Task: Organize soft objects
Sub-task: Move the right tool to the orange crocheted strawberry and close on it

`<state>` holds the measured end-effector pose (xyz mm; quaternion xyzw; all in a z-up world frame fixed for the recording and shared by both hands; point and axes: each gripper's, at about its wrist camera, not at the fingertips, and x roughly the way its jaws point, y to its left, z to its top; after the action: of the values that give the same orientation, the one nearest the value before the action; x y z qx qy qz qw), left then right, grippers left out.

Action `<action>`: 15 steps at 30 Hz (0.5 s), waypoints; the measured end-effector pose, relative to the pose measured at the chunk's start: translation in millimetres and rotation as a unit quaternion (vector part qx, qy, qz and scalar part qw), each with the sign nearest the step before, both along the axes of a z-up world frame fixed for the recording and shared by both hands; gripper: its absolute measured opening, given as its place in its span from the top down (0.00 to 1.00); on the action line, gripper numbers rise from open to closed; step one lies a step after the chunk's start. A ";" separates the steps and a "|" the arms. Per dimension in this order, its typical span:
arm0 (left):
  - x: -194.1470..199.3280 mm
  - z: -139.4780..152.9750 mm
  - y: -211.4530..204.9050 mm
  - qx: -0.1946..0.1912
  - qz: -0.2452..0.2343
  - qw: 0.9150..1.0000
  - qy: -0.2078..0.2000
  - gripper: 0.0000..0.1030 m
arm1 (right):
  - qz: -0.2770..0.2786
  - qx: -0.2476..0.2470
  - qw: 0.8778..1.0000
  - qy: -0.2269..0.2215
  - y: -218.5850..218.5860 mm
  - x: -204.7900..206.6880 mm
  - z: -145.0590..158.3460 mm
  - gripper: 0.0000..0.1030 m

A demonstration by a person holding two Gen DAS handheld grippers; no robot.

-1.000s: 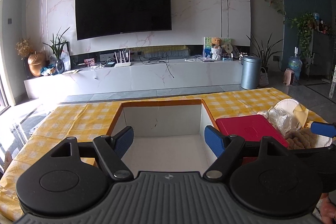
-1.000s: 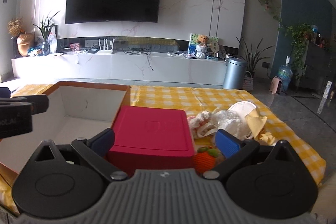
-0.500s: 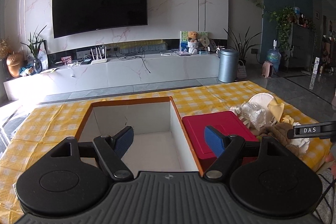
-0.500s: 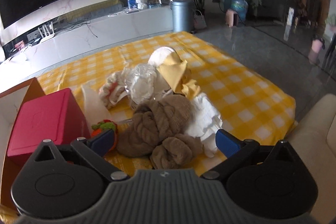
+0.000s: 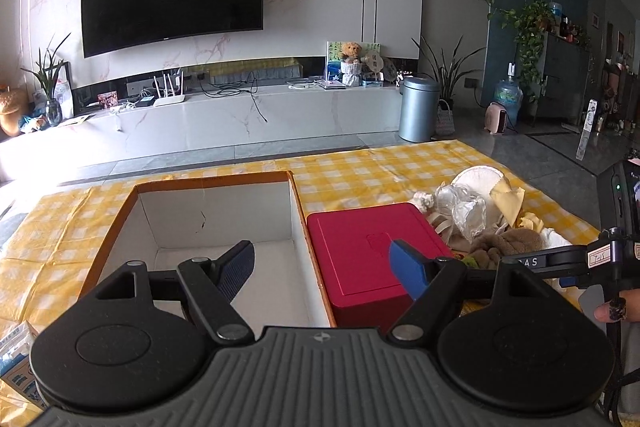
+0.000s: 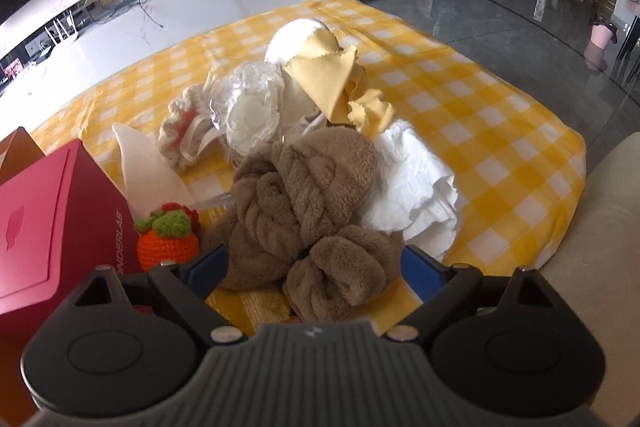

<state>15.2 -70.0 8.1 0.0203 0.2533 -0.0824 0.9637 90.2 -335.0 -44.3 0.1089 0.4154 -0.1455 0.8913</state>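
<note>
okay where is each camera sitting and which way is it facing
Left wrist: on the left gripper, looking across the open cardboard box toward the TV wall; a fingertip shows at right.
Right wrist: on the right gripper, tilted down at the brown towel; no body shows.
Shared: red box, towel, yellow cloth.

A yellow checked tablecloth (image 6: 460,107) carries an open box (image 5: 216,223), a red box (image 5: 372,255) and, seemingly heaped, soft things (image 6: 304,155).

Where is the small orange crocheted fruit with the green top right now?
In the right wrist view, the orange crocheted fruit sits on the yellow checked cloth, low left, between the red box and the brown fleece bundle.
</note>
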 end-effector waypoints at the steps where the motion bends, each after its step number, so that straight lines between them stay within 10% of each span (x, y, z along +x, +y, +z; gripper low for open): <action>1: -0.8 -0.1 1.9 0.001 0.001 1.000 -0.002 0.12 | 0.010 -0.004 1.000 -0.019 3.7 -2.3 3.0 0.11; 7: -3.1 -0.5 13.7 -0.009 0.007 1.000 0.000 0.12 | 0.122 -0.019 0.992 -0.038 35.1 12.7 3.1 0.16; 15: -9.0 1.4 19.1 -0.009 0.007 1.000 -0.005 0.12 | 0.118 0.092 0.989 -0.018 20.6 40.3 -8.7 0.24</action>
<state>6.2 -50.9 9.4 0.0104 0.2479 -0.0774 0.9656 130.5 -314.4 -53.0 0.1437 0.4205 0.0014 0.8959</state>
